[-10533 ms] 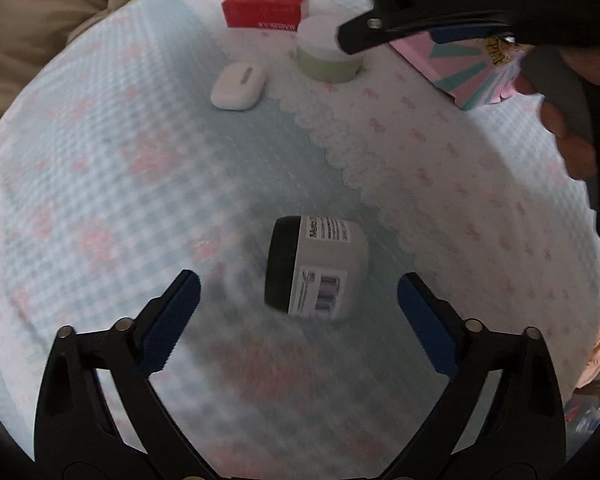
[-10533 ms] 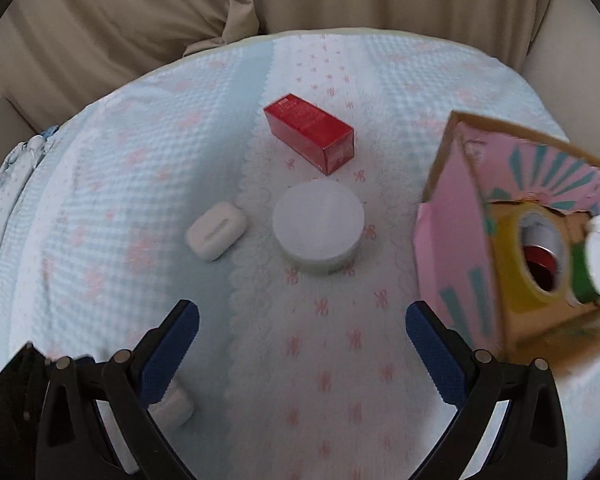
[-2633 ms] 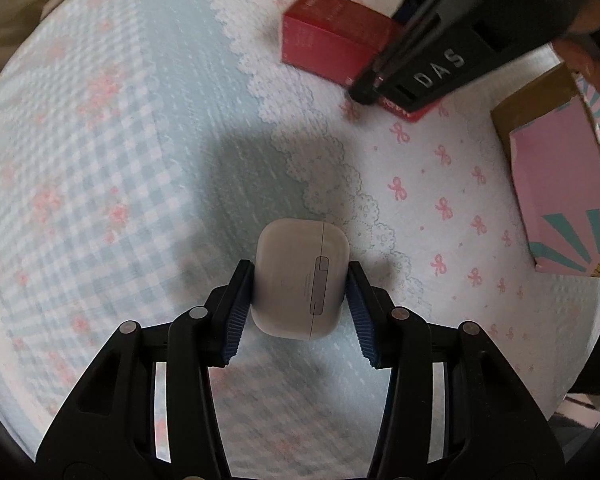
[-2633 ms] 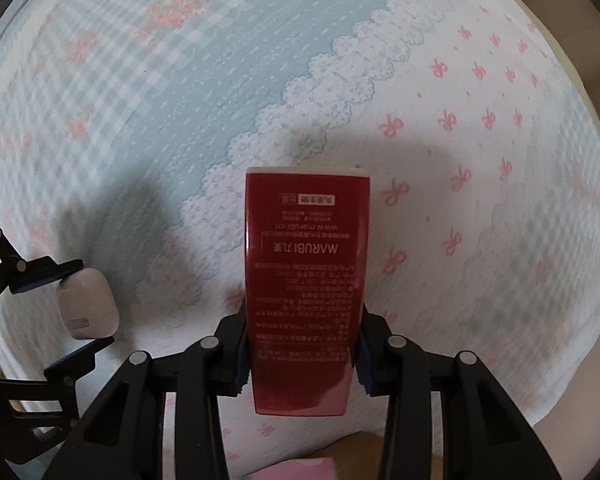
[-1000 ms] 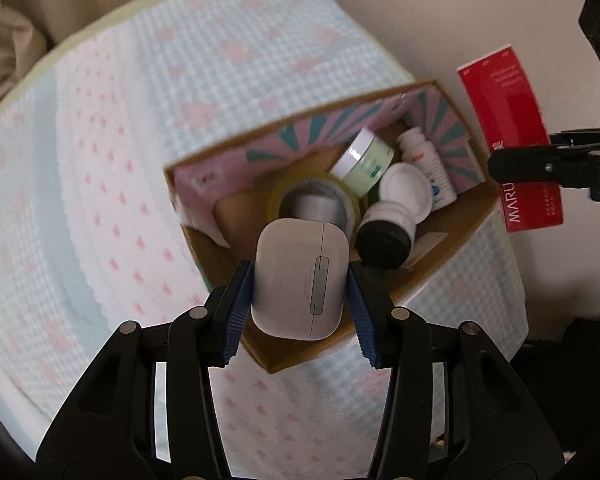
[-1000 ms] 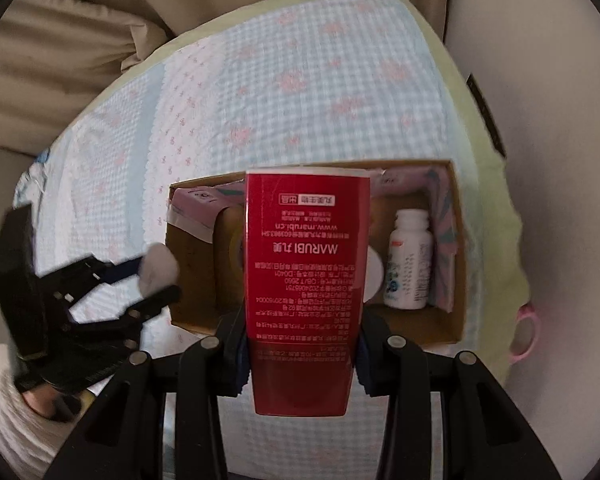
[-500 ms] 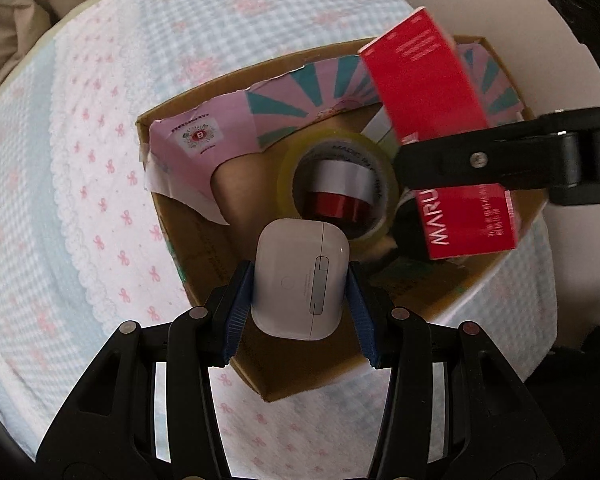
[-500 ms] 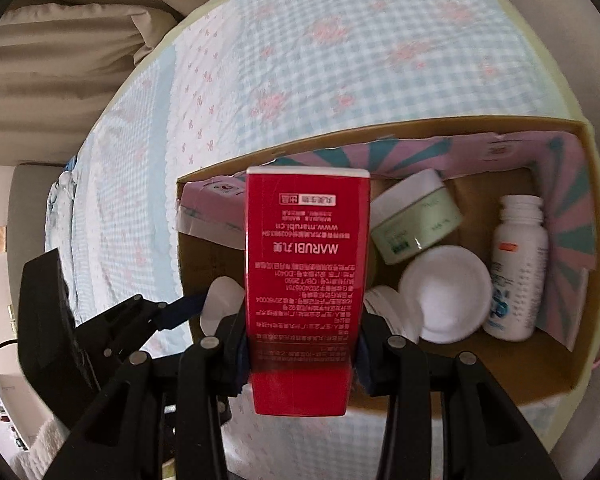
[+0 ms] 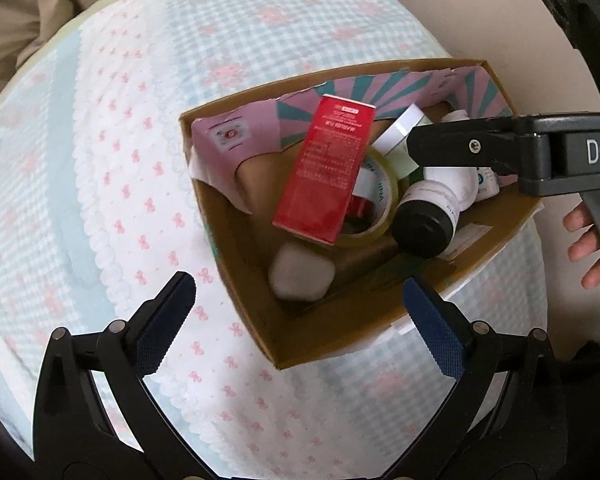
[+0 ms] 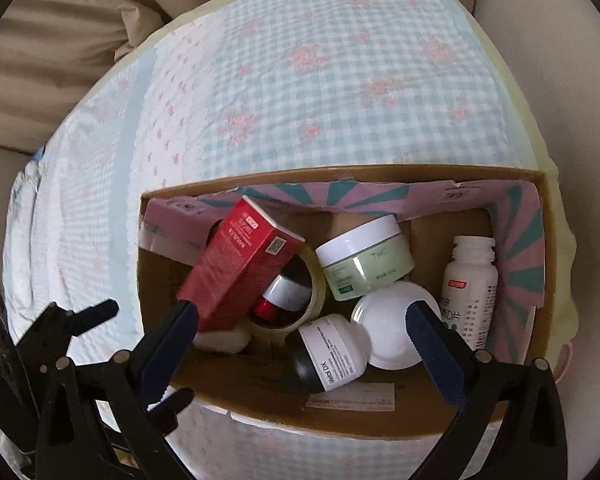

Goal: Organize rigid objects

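Just released: both jaws opened wide and empty, left hand-held gripper (image 9: 300,312) above white case (image 9: 302,276), right hand-held gripper (image 10: 300,344) above red box (image 10: 240,272), leaning lengthwise inside cardboard box (image 10: 340,420).

Soft, even daylight fills both views, bright enough to show colours clearly, with no hard glare. Shadows are faint: a dim one lies inside the cardboard box (image 9: 236,240) under its near wall. The fisheye lenses bend everything strongly, so the checked bedspread (image 10: 340,92) bulges like a dome and black vignetting cuts off the corners. In the left wrist view the white case (image 9: 302,274) is smeared by motion blur, while the red box (image 9: 324,172) stays fairly sharp. In the right wrist view that red box's lower end looks slightly soft.
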Action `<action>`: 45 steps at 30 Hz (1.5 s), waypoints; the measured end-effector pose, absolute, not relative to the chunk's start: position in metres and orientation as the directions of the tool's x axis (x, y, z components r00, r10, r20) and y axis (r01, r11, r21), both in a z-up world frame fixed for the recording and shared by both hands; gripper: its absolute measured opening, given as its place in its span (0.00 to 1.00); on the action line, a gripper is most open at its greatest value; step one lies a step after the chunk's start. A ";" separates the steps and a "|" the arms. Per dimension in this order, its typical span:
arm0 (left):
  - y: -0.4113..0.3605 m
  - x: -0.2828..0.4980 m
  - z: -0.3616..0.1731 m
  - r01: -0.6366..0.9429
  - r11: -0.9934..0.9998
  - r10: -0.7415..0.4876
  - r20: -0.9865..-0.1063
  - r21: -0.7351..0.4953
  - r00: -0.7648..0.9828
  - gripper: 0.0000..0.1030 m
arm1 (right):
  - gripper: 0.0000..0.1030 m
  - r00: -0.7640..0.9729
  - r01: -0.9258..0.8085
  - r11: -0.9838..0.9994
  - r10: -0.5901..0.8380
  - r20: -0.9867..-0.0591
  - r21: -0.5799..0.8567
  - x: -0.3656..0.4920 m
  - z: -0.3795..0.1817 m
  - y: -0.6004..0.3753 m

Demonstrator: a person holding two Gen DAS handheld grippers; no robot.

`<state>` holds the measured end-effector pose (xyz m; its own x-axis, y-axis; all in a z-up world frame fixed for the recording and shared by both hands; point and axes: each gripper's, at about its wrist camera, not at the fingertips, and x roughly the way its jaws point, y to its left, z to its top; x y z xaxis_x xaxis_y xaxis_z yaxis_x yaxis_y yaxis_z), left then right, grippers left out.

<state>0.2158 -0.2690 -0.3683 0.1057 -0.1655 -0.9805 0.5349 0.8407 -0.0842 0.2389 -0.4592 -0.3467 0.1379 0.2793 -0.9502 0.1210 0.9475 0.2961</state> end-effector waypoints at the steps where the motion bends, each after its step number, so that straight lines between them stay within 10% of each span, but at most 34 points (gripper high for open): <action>1: -0.268 0.215 -0.369 0.532 0.842 -0.166 -0.981 -0.085 0.106 1.00 | 1.00 0.139 0.119 0.950 0.273 -0.952 0.290 0.239 -0.346 -0.457; 17: -0.246 0.215 -0.325 0.520 0.849 -0.202 -0.967 -0.094 0.155 1.00 | 1.00 0.146 0.179 0.956 0.208 -0.967 0.232 0.217 -0.326 -0.449; 34: -0.102 0.140 -0.071 0.332 0.943 -0.227 -0.772 -0.022 0.593 1.00 | 1.00 0.564 0.061 0.995 0.029 -0.825 0.077 0.119 -0.058 -0.337; 45: -0.031 0.069 -0.008 0.246 0.969 -0.196 -0.620 -0.005 0.760 1.00 | 1.00 0.688 0.063 0.998 -0.022 -0.726 0.030 0.053 0.001 -0.276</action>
<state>0.0693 -0.0315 -0.0076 0.7598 -0.1962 -0.6198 0.2462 0.9692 -0.0051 0.0527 -0.2755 0.0005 0.6878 -0.0218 -0.7256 0.0630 0.9976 0.0297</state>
